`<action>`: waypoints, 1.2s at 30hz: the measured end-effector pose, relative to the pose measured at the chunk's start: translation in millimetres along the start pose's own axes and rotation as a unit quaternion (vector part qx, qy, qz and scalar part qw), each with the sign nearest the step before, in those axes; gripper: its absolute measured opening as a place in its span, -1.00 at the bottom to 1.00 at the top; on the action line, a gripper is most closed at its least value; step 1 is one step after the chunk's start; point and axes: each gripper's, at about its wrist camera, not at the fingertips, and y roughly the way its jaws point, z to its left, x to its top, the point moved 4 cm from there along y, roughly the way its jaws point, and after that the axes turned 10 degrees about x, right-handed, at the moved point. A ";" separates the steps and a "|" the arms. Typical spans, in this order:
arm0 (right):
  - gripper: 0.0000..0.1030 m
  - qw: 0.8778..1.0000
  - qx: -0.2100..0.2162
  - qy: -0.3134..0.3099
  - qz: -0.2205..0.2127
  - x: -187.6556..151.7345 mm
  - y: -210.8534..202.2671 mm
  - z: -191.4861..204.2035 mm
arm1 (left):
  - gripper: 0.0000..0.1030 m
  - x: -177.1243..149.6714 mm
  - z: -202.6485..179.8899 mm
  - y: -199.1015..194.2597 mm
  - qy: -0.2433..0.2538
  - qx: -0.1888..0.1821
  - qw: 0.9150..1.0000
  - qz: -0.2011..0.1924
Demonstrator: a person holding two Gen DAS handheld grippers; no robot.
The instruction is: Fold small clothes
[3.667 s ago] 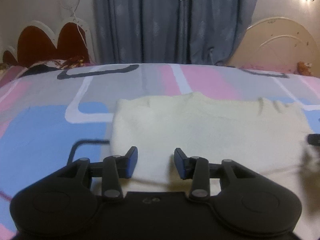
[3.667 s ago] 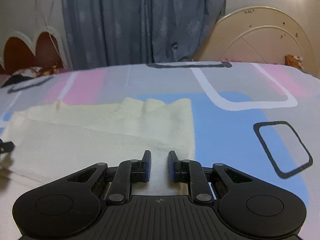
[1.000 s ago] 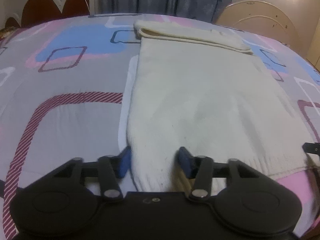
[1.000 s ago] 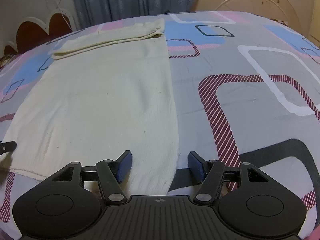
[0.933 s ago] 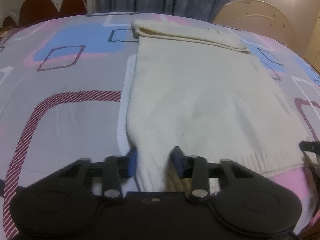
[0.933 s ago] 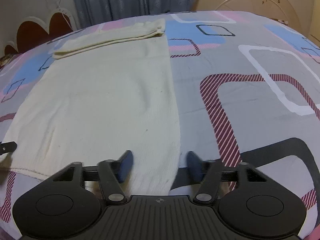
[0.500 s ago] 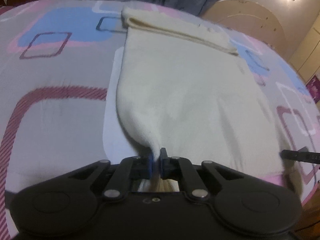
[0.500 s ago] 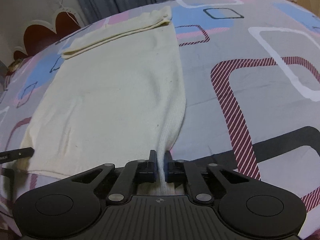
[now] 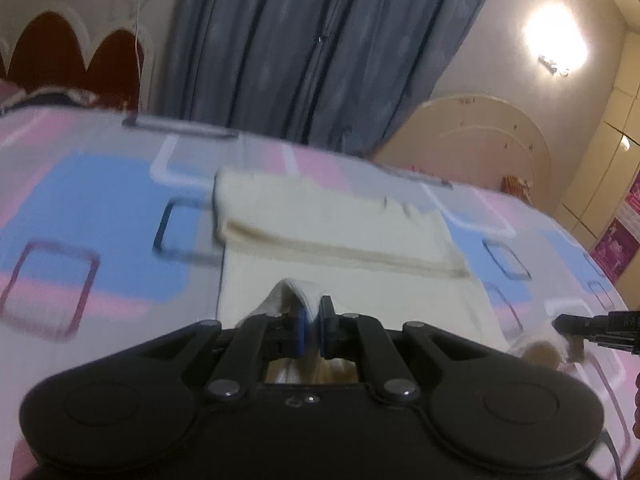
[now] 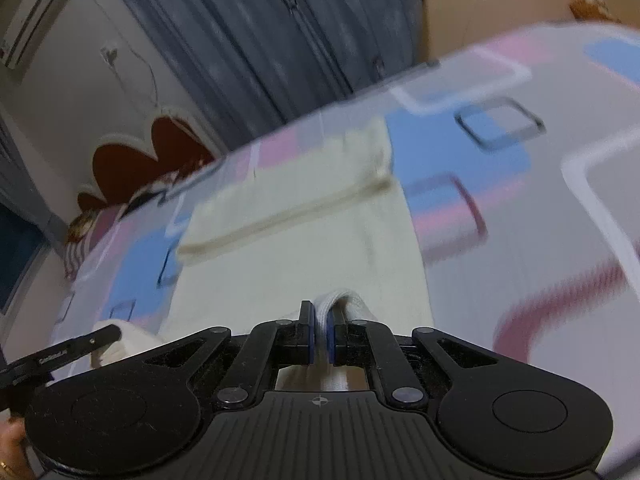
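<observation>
Hem corners now lifted off bedspread (image 9: pixel 100 200), left tool (image 9: pixel 313 330) and right tool (image 10: pixel 319 334) each clenched on cream sweater (image 9: pixel 340 220)

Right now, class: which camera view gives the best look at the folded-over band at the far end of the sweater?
The left wrist view: the folded band runs level and nearly centred. In the right wrist view, the band appears steeply tilted and blurrier.

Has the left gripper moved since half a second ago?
Yes. The left gripper, shut on the cream garment's hem, has lifted and travelled forward toward the folded far end, which now sits much closer.
</observation>
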 end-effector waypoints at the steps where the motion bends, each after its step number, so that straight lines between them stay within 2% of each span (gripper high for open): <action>1: -0.90 1.000 0.003 0.003 -0.008 13.4 11.3 -1.4 | -0.89 7.2 -1.1 9.2 0.000 0.001 1.000 -0.005; 8: -0.90 0.999 -0.001 0.026 -0.025 78.4 97.4 -29.1 | -0.89 53.4 -4.8 95.5 -0.020 0.018 1.000 -0.010; 12: -0.90 0.999 -0.012 0.030 -0.037 105.4 134.1 -44.5 | -0.89 73.8 -0.8 128.5 -0.035 0.030 0.999 -0.008; 17: -0.90 0.997 -0.032 0.055 -0.034 129.6 175.7 -72.9 | -0.86 90.0 2.5 176.6 -0.030 0.063 0.997 0.023; 19: -0.90 0.997 -0.043 0.058 -0.026 134.6 188.9 -83.4 | -0.77 92.3 3.4 191.8 -0.027 0.076 0.996 0.035; 22: -0.89 0.997 -0.056 0.055 -0.019 139.8 201.5 -92.8 | -0.48 95.4 8.5 204.2 -0.031 0.089 0.995 0.038; 23: -0.89 0.996 -0.061 0.055 -0.018 141.2 202.9 -94.1 | -0.26 96.1 11.7 205.5 -0.034 0.090 0.995 0.037; 24: -0.85 0.996 -0.060 0.056 -0.021 142.5 202.5 -94.5 | 0.05 96.9 14.8 204.4 -0.036 0.091 0.995 0.033; 26: -0.73 0.997 -0.060 0.047 -0.025 145.8 203.4 -94.4 | 0.38 98.8 19.4 198.1 -0.034 0.098 0.994 0.016; 27: -0.61 0.997 -0.064 0.037 -0.027 147.5 203.5 -94.4 | 0.44 100.9 21.3 195.2 -0.033 0.100 0.994 0.008; 30: 0.13 0.996 -0.076 0.021 -0.051 153.0 198.6 -94.6 | 0.44 102.7 26.5 188.7 -0.023 0.096 0.995 0.002; 33: 0.16 0.996 -0.071 0.011 -0.057 156.1 197.5 -95.1 | 0.43 104.1 24.9 186.2 -0.004 0.097 0.995 -0.003; 36: 0.16 0.997 -0.073 -0.016 -0.036 150.5 207.0 -89.8 | 0.43 102.3 16.7 188.6 0.015 0.083 0.996 0.001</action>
